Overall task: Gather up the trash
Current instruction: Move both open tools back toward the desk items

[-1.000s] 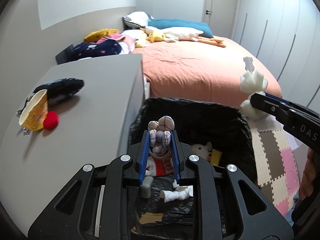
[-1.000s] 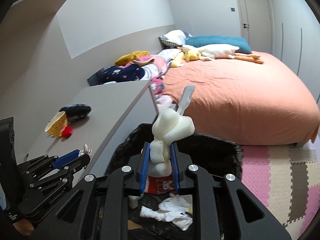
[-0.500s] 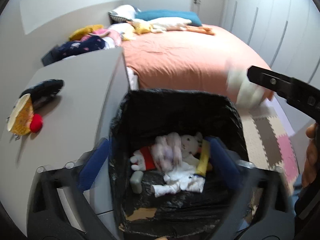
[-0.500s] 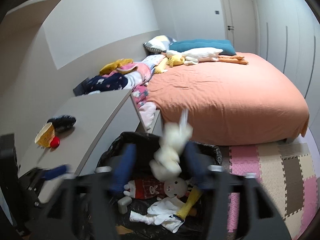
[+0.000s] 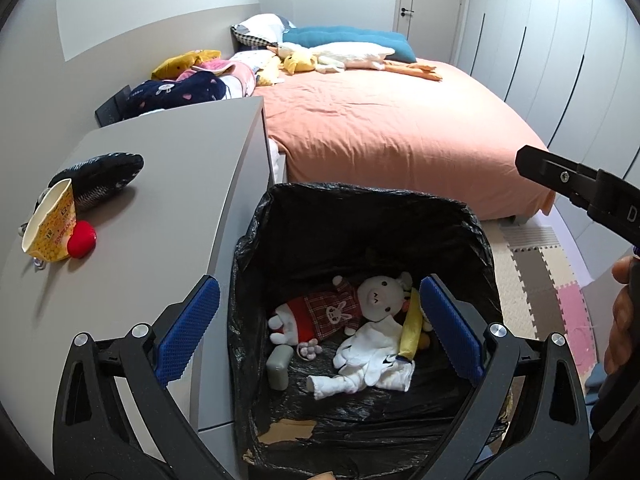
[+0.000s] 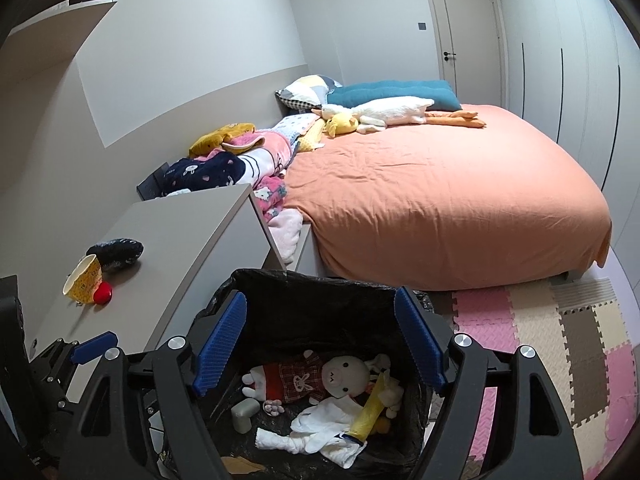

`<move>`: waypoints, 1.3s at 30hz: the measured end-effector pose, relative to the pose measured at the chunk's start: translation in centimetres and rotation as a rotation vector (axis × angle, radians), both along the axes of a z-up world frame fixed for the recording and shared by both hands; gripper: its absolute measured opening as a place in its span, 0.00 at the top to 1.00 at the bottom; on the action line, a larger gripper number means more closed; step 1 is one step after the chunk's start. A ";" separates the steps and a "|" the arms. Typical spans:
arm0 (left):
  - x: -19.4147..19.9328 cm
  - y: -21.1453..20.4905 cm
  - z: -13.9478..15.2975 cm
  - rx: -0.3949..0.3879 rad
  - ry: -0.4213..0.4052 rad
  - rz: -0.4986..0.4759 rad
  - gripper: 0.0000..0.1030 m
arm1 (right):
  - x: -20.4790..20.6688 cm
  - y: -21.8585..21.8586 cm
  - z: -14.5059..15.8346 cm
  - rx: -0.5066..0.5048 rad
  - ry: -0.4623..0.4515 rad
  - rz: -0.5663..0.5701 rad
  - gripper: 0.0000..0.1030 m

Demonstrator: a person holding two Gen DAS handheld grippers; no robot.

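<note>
Here both tongs, left gripper [image 5: 316, 326] spread wide and right gripper [image 6: 320, 338] opening, hover empty over the bin [image 5: 360, 208]; toys [image 5: 344, 308] lie inside, probably just dropped as trash.

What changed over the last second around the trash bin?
Both grippers let go. The left gripper dropped its small knotted bundle, now beside the plush rabbit in the bin. The right gripper released the white foam piece; its jaws are opening, nothing between them. The paper cup, red ball and dark pouch stayed on the counter.
</note>
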State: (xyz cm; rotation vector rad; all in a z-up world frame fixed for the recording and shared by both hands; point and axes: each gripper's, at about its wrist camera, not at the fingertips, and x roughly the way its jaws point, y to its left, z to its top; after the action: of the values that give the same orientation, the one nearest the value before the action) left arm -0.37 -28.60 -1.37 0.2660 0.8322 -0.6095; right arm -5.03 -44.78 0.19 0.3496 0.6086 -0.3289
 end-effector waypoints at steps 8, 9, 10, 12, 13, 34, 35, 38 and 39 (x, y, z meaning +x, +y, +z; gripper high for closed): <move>0.6 0.8 -0.4 0.007 0.009 0.028 0.06 | 0.9 0.5 -0.7 0.008 0.019 0.018 0.25; 0.8 1.0 -0.5 0.007 0.010 0.034 0.06 | 1.1 0.6 -0.7 0.009 0.021 0.021 0.25; 1.0 1.2 -0.5 0.007 0.011 0.040 0.06 | 1.3 0.7 -0.8 0.010 0.024 0.026 0.25; 1.4 1.6 -0.5 0.009 0.009 0.053 0.06 | 1.8 1.0 -1.0 0.012 0.028 0.037 0.25; 1.6 1.9 -0.5 0.010 0.008 0.061 0.06 | 2.1 1.2 -1.1 0.012 0.031 0.044 0.25; 6.1 9.3 0.3 0.033 -0.008 0.212 0.06 | 9.3 7.6 -1.7 0.026 0.063 0.199 0.25; 6.3 9.7 0.3 0.035 -0.009 0.220 0.06 | 9.6 8.0 -1.7 0.025 0.064 0.207 0.25; 6.8 11.1 0.3 0.043 -0.018 0.246 0.06 | 10.7 9.4 -1.8 0.025 0.069 0.234 0.25; 7.1 11.6 0.3 0.044 -0.021 0.253 0.06 | 11.1 9.9 -1.8 0.025 0.072 0.243 0.25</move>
State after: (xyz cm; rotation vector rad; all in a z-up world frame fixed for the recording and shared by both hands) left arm 6.69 -16.98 -1.08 0.2022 0.8441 -0.3516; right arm 6.03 -34.92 -1.65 0.2845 0.7183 -0.1010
